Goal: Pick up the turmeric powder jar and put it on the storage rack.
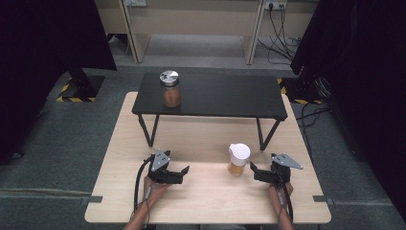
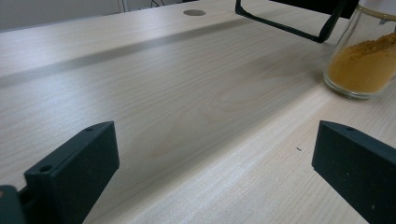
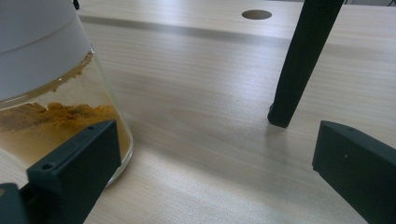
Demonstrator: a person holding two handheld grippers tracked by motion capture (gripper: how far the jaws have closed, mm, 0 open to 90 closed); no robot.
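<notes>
White-lidded spice jar standing near the table's front right edge, right gripper just beside it, left gripper well apart, both jaws wide open, holding nothing

This looks like a lab room made for testing, not a home. A light wooden table stands on grey carpet. Black curtains hang at 9 and 3 o'clock. Yellow and black warning tape marks the floor at 10 o'clock, by the foot of a black stand. At 1 o'clock, black cables run down from a wall plug. Plain beige desks stand at 12 o'clock.
</notes>
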